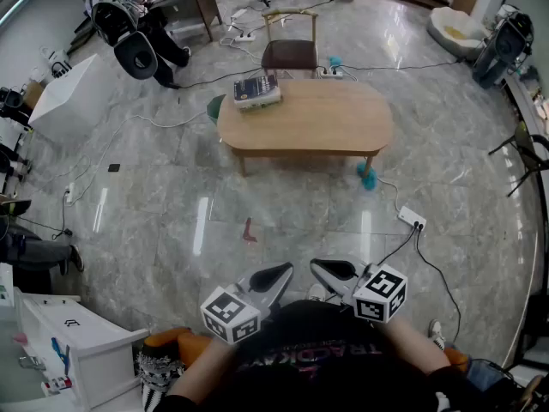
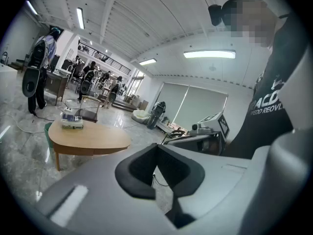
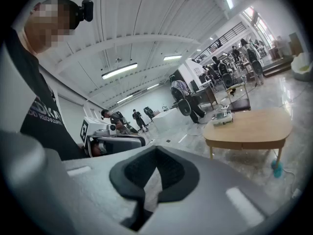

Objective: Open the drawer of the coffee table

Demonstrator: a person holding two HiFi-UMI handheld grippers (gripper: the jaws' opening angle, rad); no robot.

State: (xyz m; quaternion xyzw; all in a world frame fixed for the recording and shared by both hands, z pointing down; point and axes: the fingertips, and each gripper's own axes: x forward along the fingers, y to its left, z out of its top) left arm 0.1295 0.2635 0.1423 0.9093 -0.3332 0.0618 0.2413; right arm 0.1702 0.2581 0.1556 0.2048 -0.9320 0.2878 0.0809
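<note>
The oval wooden coffee table (image 1: 304,118) stands on the marble floor a few steps ahead of me. It also shows in the left gripper view as the table (image 2: 90,138) and in the right gripper view as the table (image 3: 249,129). I cannot make out a drawer front on its side rail. A small stack of boxes (image 1: 256,92) lies on its left end. My left gripper (image 1: 283,273) and right gripper (image 1: 319,269) are held close to my body, side by side, far from the table. Both are shut and empty, as the left gripper (image 2: 157,146) and right gripper (image 3: 156,149) show in their own views.
A chair (image 1: 289,54) stands behind the table. A blue object (image 1: 368,178) lies by its right leg. A white power strip (image 1: 412,219) with a cable lies on the floor at right. At lower left is a white cabinet (image 1: 73,337). A person (image 1: 129,24) stands far left.
</note>
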